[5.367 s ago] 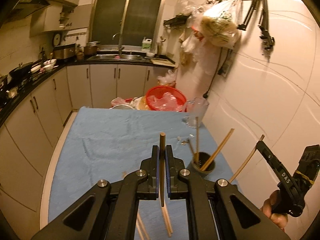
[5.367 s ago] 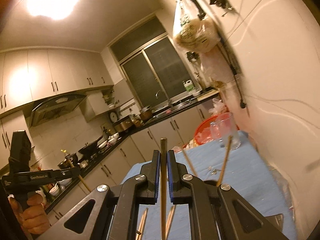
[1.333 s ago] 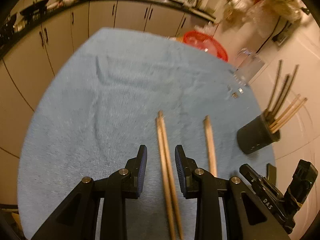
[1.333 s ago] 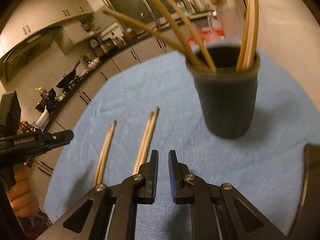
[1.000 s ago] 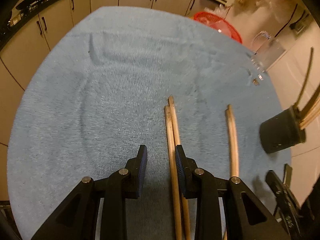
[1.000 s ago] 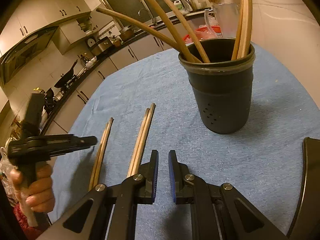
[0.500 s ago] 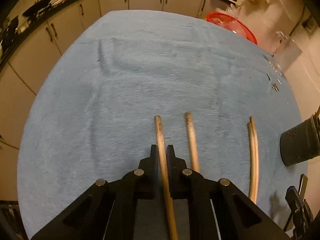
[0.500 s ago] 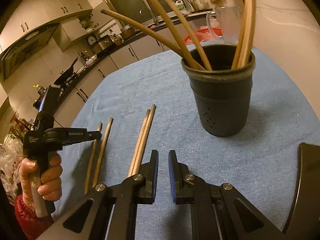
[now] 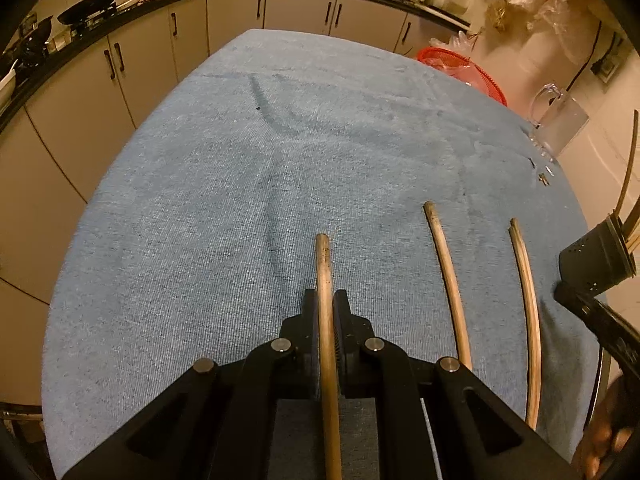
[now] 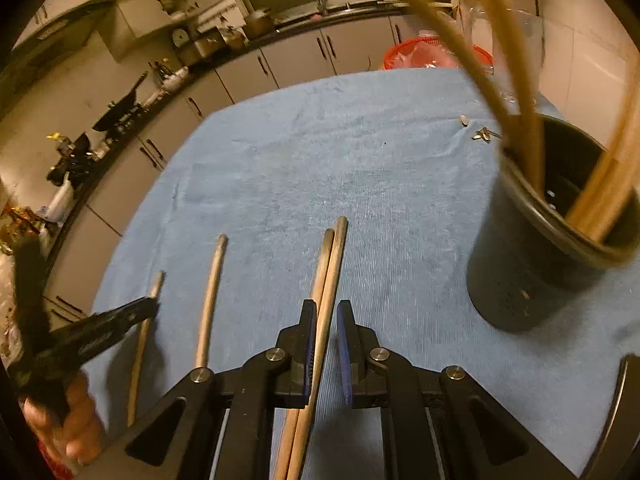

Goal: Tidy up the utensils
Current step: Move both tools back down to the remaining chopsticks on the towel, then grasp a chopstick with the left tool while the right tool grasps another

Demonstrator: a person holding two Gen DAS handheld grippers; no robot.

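My left gripper (image 9: 325,304) is shut on one wooden chopstick (image 9: 323,256) that points away over the blue cloth (image 9: 224,200). To its right lie a single chopstick (image 9: 444,264) and a pair (image 9: 524,280). In the right wrist view, my right gripper (image 10: 325,318) hovers with its jaws nearly together. The pair of chopsticks (image 10: 330,256) on the cloth shows through the narrow slot between them, not pinched. The black holder (image 10: 520,280) stands to the right with several chopsticks (image 10: 520,100) in it. The left gripper (image 10: 148,306) appears blurred at the left.
A glass pitcher (image 9: 560,120) and a red basket (image 9: 460,68) sit at the far right of the table. Small metal bits (image 10: 484,134) lie near the holder. Cabinets and a cluttered counter (image 9: 120,4) run along the left and back. A hand (image 10: 68,420) holds the left gripper.
The left gripper closed on one chopstick of the left pair and drew it leftward, away from its mate. The right gripper swung left from the holder to above the other pair.
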